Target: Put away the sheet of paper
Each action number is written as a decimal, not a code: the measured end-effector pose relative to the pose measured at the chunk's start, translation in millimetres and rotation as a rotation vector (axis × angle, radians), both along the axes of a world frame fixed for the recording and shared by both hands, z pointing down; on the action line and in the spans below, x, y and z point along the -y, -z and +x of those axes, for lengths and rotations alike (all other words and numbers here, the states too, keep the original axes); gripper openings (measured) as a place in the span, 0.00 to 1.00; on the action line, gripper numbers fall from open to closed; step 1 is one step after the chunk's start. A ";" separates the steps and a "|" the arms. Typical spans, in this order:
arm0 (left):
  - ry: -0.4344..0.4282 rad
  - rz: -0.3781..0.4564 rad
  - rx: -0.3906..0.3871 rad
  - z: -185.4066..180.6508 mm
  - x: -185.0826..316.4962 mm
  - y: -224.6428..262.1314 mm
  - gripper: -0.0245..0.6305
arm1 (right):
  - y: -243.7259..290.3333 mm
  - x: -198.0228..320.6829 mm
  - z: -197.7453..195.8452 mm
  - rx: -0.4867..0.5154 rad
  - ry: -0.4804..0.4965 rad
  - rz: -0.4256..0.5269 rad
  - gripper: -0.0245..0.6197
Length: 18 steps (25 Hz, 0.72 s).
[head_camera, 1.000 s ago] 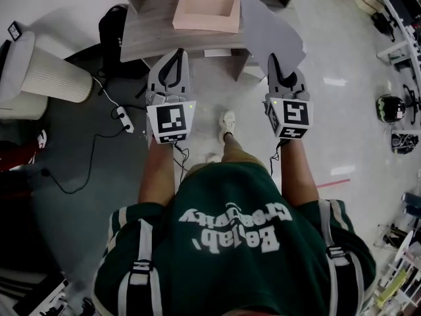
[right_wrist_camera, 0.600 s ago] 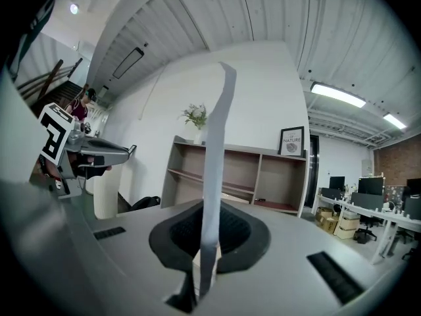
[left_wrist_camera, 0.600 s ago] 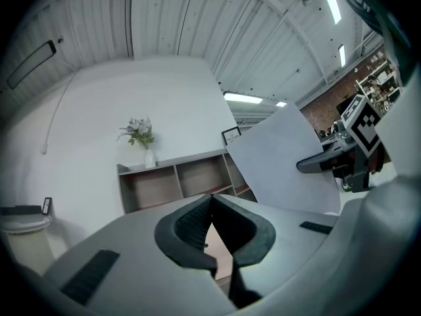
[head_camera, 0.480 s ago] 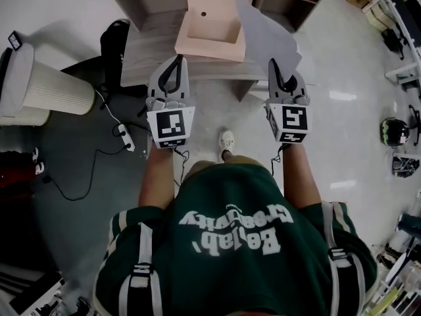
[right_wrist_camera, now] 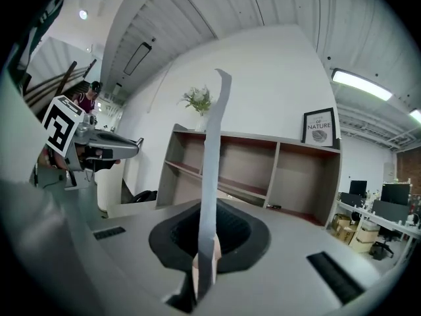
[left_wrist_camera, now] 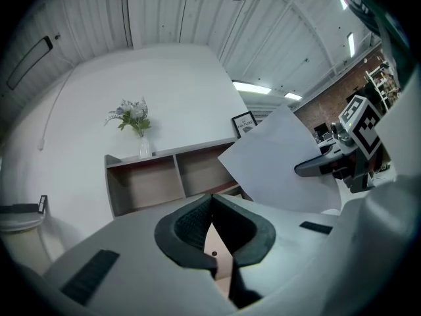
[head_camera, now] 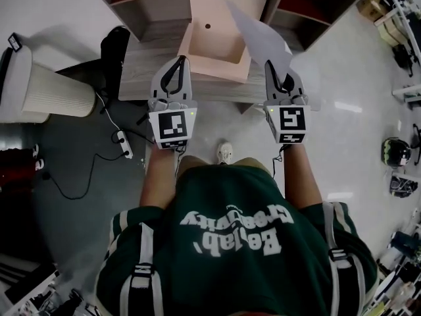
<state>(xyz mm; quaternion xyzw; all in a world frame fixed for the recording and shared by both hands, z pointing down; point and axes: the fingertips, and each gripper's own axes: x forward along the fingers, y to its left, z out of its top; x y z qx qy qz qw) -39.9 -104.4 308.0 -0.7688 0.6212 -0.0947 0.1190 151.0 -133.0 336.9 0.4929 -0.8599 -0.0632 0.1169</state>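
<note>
Over the desk's (head_camera: 141,71) front edge: paper (head_camera: 260,35) pinched in the right gripper (head_camera: 272,68)

Right gripper is clamped on the paper's bottom edge. It's a thin, smooth, pale sheet standing on edge with a slight curl up top, above the right rim of the square peach box (head_camera: 191,41). Left gripper (head_camera: 176,63) has its ribbed black pads pressed together, nothing in them. Desk is grey woodgrain.

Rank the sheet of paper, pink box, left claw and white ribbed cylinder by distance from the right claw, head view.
1. sheet of paper, clamped in the right claw
2. pink box, just ahead-left
3. left claw, further left
4. white ribbed cylinder, far left
</note>
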 end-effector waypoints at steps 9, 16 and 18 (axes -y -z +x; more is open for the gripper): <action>0.002 -0.031 -0.001 -11.5 41.9 -16.9 0.07 | -26.5 41.8 -21.8 -0.036 0.057 -0.063 0.09; -0.034 -0.062 -0.017 -43.5 87.8 -38.6 0.07 | -48.8 79.2 -52.7 -0.091 0.047 -0.108 0.09; -0.052 -0.072 -0.017 -53.1 102.9 -45.2 0.07 | -54.8 91.1 -63.4 -0.116 0.047 -0.119 0.09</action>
